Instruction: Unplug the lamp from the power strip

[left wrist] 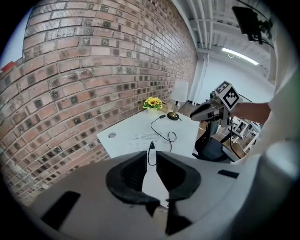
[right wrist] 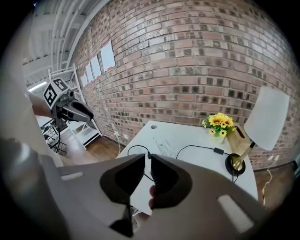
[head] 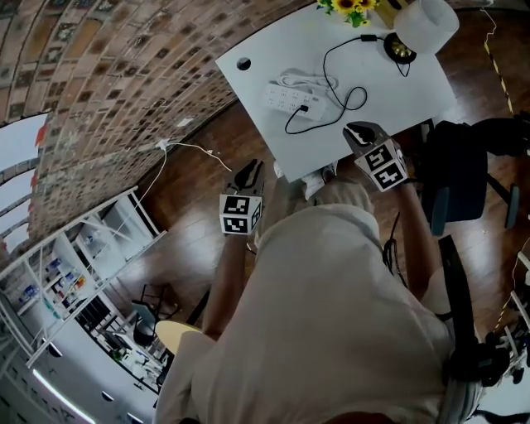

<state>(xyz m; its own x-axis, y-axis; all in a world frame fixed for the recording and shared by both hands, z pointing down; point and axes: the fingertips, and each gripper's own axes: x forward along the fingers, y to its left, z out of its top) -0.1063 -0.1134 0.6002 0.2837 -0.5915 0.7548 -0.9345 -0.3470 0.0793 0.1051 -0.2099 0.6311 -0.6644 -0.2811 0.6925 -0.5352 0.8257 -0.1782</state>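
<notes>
a white table (head: 273,50) stands on a wood floor (head: 207,195) beside a brick wall (head: 108,74), with a round hole (head: 243,63) near one corner. on it lie a white power strip (head: 291,100), a black cord (head: 352,101) looping from the strip to a lamp (head: 422,25), and yellow flowers (head: 352,7), perhaps in a small vase.

Black-jawed left gripper (head: 248,171) hangs short of the white table's (head: 281,45) near edge, tilted down, jaws narrowly apart, empty. Black-jawed right gripper (head: 358,132) reaches over that edge, also tilted down, jaws slightly parted, empty.
</notes>
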